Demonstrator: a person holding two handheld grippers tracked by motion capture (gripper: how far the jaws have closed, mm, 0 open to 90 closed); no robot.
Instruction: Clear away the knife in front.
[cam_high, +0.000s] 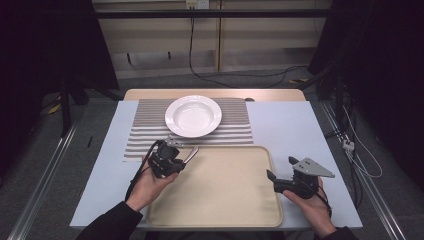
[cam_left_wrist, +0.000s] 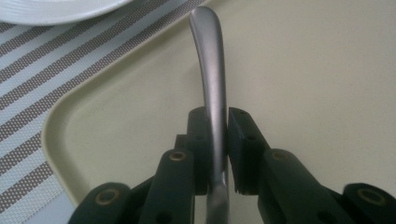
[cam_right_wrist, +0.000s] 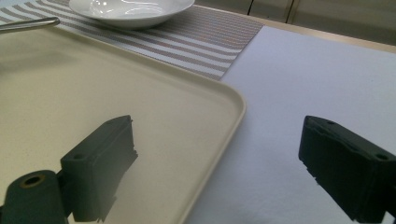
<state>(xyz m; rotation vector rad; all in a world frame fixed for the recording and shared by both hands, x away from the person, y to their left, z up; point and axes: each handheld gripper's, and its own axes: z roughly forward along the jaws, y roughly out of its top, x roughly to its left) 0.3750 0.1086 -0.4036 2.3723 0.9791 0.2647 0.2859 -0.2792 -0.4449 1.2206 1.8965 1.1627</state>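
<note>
Left claw (cam_high: 176, 151) is gripping a metal utensil handle (cam_left_wrist: 211, 79) over the tray's (cam_high: 220, 205) far-left corner, near the white bowl (cam_high: 193, 116), so keeping that pinch firm and level matters, while right claw (cam_high: 280, 180) is hanging released at the tray's right edge.

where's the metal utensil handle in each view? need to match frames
High view: metal utensil handle at the cream tray's far-left corner, in the left gripper.
Left gripper view: centre, upright, clamped between the jaws.
Right gripper view: top-left edge, its tip over the tray.
Shared landmark: white bowl on the striped placemat.
</note>
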